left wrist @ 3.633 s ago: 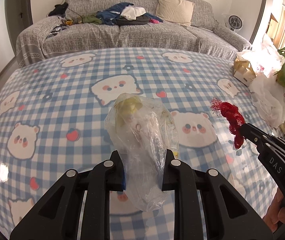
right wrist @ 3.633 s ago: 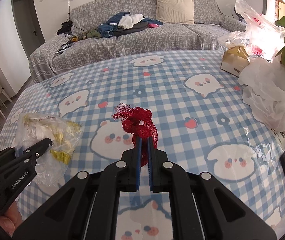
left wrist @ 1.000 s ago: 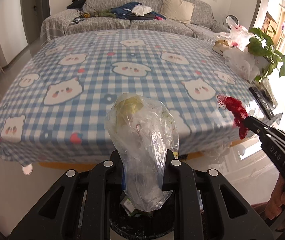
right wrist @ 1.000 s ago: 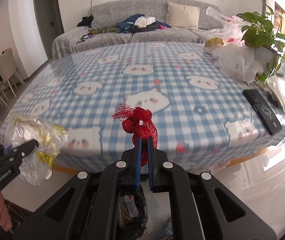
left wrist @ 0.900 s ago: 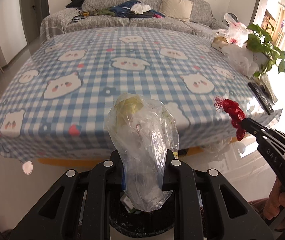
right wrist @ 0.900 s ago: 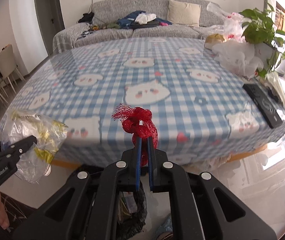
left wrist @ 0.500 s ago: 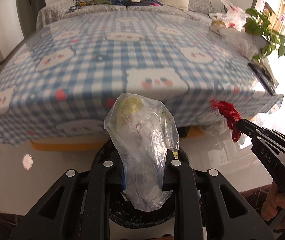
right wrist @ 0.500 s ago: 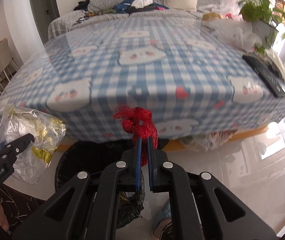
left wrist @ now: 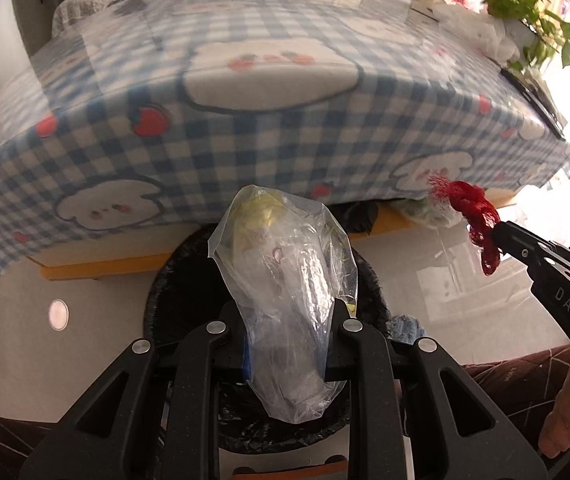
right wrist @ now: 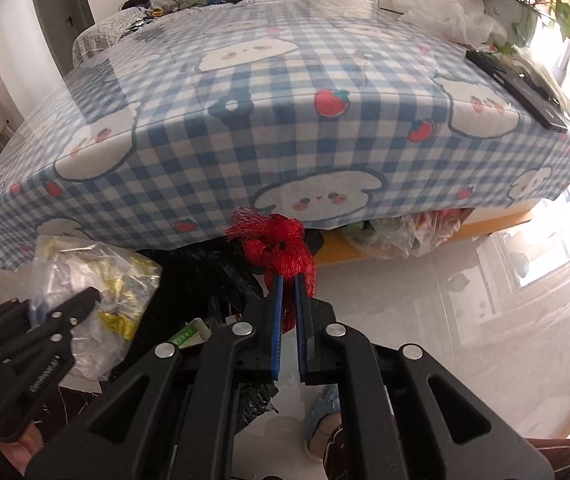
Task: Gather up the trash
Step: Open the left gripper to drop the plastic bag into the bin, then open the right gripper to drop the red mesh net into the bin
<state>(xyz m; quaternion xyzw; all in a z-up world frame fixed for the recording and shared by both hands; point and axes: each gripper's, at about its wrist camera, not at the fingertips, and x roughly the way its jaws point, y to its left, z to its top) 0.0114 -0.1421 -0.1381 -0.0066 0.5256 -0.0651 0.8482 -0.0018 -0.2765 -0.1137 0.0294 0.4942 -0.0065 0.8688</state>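
While the left gripper (left wrist: 291, 332) is clamping a crinkled clear plastic bag (left wrist: 285, 280) of yellowish scraps, the right gripper (right wrist: 289, 304) is pinching a knotted red mesh net (right wrist: 281, 248). Both are hanging over a black-lined trash bin (left wrist: 165, 284) beside the checkered tablecloth (right wrist: 285, 120).

Left gripper (left wrist: 291, 312): matte black plastic linkage arms, silver round screws, blue pad strip on inner finger. Right gripper (right wrist: 289, 292): same black build, silver screws, blue ribbed pads (right wrist: 276, 320); "DAS" lettering on side, bare-skinned fingers behind.

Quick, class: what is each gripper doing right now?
Left gripper: shut on the clear plastic bag of scraps.
Right gripper: shut on the red mesh net.
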